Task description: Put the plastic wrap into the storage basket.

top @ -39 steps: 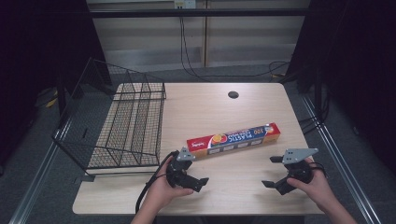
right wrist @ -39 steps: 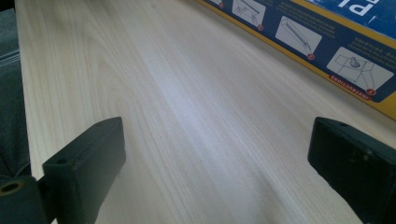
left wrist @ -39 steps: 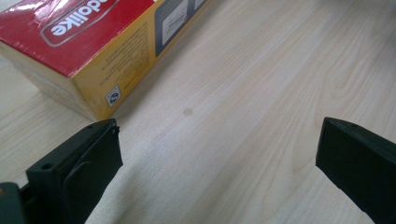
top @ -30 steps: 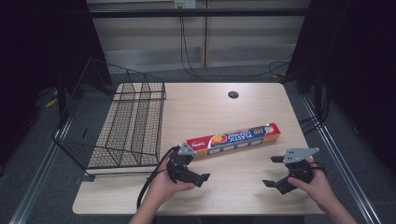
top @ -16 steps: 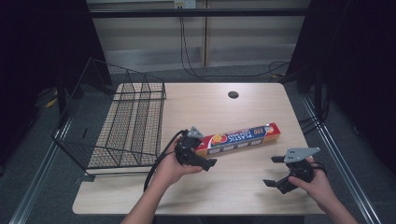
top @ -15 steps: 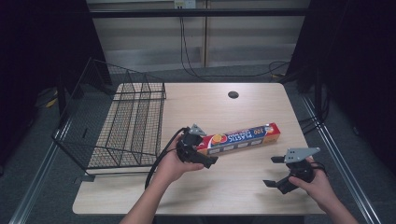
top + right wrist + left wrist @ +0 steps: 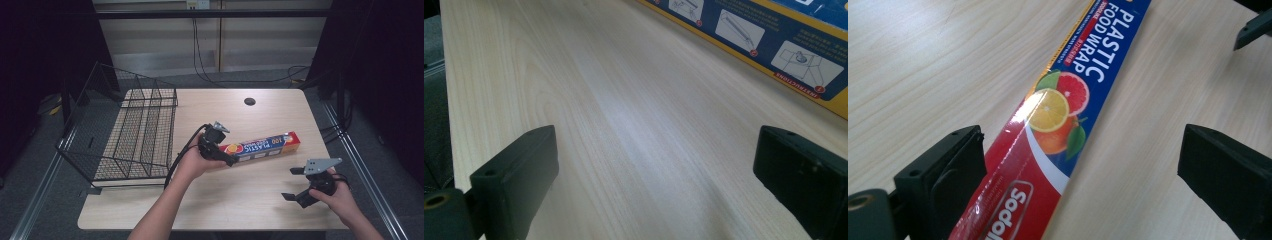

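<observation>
Plastic food wrap box lies flat on the pale wooden tabletop, roughly at its middle, running slantwise with its red end toward my left and its far end pointing to the right edge. My left hand-held gripper is at that red end, and in the left gripper view the box runs between my two black jaws, close against the left one and well clear of the right one, so the jaws stand open around it and do not press on it. They have just been closing a little, with the box between them. Printed on the box there I can read "PLASTIC FOOD WRAP" beside a picture of citrus fruit. My right hand-held gripper sits low near the right front of the tabletop, apart from the box, its jaws spread wide with nothing but bare wood between them; in the right gripper view the blue side of the box with its instruction drawings crosses the upper right corner. A black wire basket stands on the left part of the tabletop, near my left hand.
</observation>
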The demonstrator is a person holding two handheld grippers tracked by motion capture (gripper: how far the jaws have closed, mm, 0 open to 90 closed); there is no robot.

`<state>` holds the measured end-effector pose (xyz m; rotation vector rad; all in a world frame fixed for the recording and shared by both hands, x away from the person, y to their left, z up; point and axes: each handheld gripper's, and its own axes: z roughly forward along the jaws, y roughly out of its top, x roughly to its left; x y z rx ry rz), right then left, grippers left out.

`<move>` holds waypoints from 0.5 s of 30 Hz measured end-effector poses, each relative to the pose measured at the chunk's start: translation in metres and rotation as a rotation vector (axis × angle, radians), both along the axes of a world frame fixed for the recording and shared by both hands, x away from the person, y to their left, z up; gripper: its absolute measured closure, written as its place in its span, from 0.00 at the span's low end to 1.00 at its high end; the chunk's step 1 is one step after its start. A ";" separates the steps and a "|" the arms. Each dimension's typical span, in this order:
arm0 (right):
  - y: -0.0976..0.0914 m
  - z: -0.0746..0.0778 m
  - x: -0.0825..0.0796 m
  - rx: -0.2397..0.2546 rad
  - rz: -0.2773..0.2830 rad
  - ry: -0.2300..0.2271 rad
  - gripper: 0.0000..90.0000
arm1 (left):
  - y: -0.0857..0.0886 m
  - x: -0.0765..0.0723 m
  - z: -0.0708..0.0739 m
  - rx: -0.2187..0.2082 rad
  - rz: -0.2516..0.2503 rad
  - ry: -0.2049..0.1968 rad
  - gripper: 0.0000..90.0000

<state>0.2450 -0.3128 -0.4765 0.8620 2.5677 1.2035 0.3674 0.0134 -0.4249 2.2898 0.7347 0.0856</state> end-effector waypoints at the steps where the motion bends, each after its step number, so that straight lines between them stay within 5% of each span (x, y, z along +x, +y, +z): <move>1: 0.000 0.000 0.000 0.002 0.001 0.002 0.05 | -0.001 0.002 0.000 0.010 -0.003 -0.002 0.07; 15: 0.001 -0.001 0.000 -0.006 0.018 0.005 0.05 | -0.017 0.029 -0.015 0.039 0.001 0.018 0.07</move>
